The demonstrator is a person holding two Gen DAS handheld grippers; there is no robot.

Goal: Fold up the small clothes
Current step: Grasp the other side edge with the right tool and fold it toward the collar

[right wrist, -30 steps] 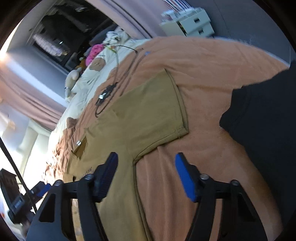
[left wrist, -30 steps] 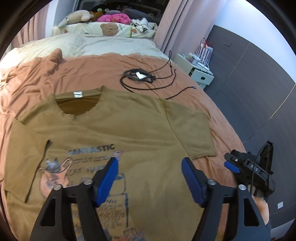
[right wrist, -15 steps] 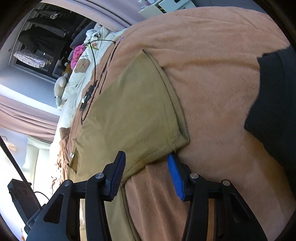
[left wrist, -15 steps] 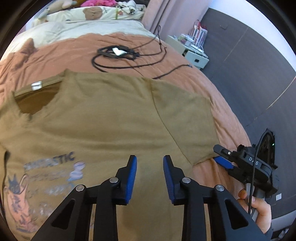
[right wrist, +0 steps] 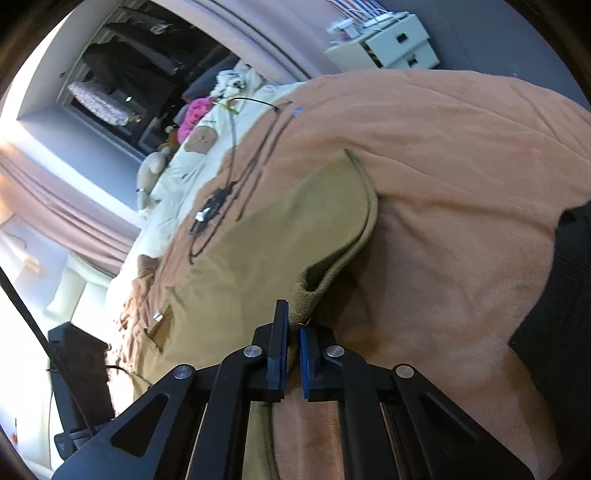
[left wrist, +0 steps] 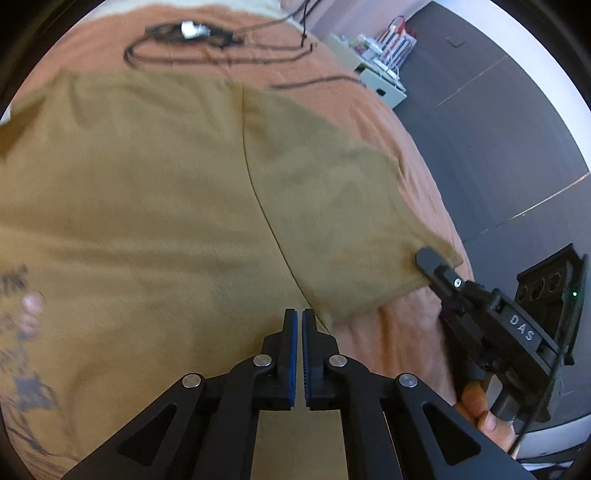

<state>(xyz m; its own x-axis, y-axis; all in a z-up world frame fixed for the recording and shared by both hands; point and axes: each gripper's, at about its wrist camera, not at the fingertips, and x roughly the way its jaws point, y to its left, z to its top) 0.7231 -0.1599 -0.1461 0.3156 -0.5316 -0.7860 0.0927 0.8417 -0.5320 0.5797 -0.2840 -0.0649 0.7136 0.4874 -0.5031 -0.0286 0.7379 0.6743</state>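
An olive-brown T-shirt (left wrist: 155,192) with a printed front lies flat on the orange bedspread (left wrist: 391,343). My left gripper (left wrist: 299,314) is shut, its blue pads together over the shirt near the armpit below the right sleeve (left wrist: 340,206); whether it pinches cloth I cannot tell. My right gripper (right wrist: 291,325) is shut on the sleeve's lower corner (right wrist: 301,295), lifting it slightly. In the left wrist view the right gripper (left wrist: 432,260) sits on the sleeve hem. The shirt (right wrist: 280,225) also shows in the right wrist view.
A coiled black cable (left wrist: 192,33) lies on the bedspread beyond the collar. A white drawer unit (left wrist: 380,74) stands beside the bed against a dark wall. Pillows and plush toys (right wrist: 195,122) lie at the head. A dark garment (right wrist: 561,295) is at right.
Both grippers have closed from wide open. The left moved forward to the armpit area; the right moved onto the sleeve's corner and shut on it, raising the hem.
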